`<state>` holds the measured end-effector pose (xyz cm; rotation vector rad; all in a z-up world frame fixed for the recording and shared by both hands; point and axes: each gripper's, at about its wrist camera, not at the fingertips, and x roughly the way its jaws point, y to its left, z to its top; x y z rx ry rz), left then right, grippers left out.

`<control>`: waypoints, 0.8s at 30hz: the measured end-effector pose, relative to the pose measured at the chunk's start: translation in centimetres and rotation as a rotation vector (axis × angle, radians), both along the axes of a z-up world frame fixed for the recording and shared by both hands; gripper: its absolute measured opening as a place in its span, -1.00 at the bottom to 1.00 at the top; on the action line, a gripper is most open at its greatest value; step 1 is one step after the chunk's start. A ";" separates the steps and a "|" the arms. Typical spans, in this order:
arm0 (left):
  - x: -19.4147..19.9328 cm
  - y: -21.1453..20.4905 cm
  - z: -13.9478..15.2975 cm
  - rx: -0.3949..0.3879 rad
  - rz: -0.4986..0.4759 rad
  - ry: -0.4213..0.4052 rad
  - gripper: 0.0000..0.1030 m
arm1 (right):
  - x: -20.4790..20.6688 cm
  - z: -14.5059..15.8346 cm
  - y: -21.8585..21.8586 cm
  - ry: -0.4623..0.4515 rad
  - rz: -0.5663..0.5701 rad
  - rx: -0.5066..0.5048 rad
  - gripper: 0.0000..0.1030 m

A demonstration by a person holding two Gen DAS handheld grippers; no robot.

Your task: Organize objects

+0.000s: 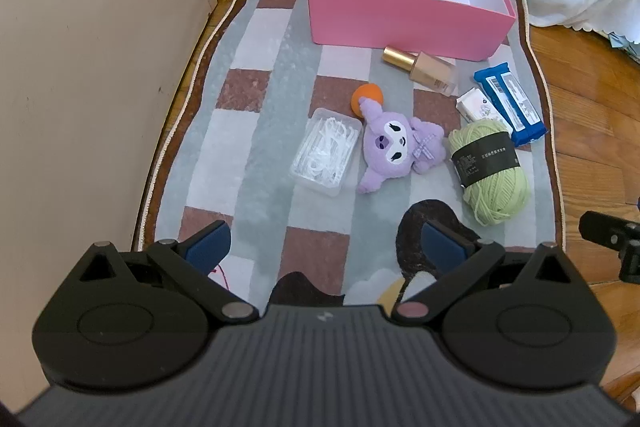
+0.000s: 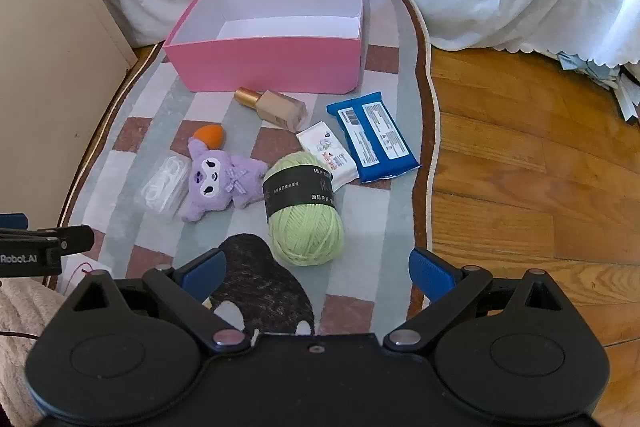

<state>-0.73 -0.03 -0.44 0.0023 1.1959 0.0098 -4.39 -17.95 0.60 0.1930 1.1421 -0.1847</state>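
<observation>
- Pink box (image 1: 404,23) sits open at top centre of the frame; green yarn (image 1: 490,171) lies lower right.
- Left gripper (image 1: 326,247) and right gripper (image 2: 320,267): fingers spread, holding nothing.

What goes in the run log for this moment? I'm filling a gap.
phase: start | left gripper: open, empty | right gripper: open, empty | pink box: nothing visible inside | green yarn: on rug

Left gripper (image 1: 326,247) jaws wide apart, holding nothing; right gripper (image 2: 318,273) likewise
</observation>
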 end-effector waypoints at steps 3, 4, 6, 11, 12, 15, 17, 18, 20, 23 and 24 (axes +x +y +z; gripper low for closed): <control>-0.2 0.0 -0.1 -0.006 0.000 0.001 1.00 | 0.0 -0.1 -0.1 0.003 0.000 -0.001 0.94; -0.2 0.1 -0.1 -0.008 0.000 0.003 1.00 | 0.0 -0.1 0.0 0.002 0.000 -0.001 0.94; -0.1 0.1 0.0 -0.009 0.000 0.004 1.00 | 0.0 -0.2 -0.1 -0.001 -0.002 0.005 0.94; -0.1 0.2 0.1 -0.017 0.003 0.007 1.00 | 0.0 -0.3 -0.1 0.002 -0.003 0.002 0.94; -0.1 0.2 0.1 -0.017 0.002 0.006 1.00 | 0.1 -0.4 -0.1 0.002 -0.004 0.001 0.94; -0.1 0.4 0.1 -0.024 0.004 0.007 1.00 | 0.1 -0.3 0.0 0.000 -0.007 -0.002 0.94; -0.2 0.5 0.1 -0.030 0.006 0.008 1.00 | 0.1 -0.4 0.0 -0.002 -0.008 -0.003 0.94; -0.2 0.5 0.1 -0.033 0.007 0.007 1.00 | 0.1 -0.4 0.0 0.000 -0.009 -0.005 0.94; -0.1 0.6 0.1 -0.037 0.010 0.007 1.00 | 0.2 -0.4 0.1 0.001 -0.009 -0.007 0.94; -0.1 0.7 0.1 -0.040 0.011 0.007 1.00 | 0.3 -0.3 0.1 0.003 -0.003 -0.013 0.94; -0.1 0.7 0.0 -0.038 0.010 0.010 1.00 | 0.3 -0.3 0.2 0.001 -0.001 -0.014 0.94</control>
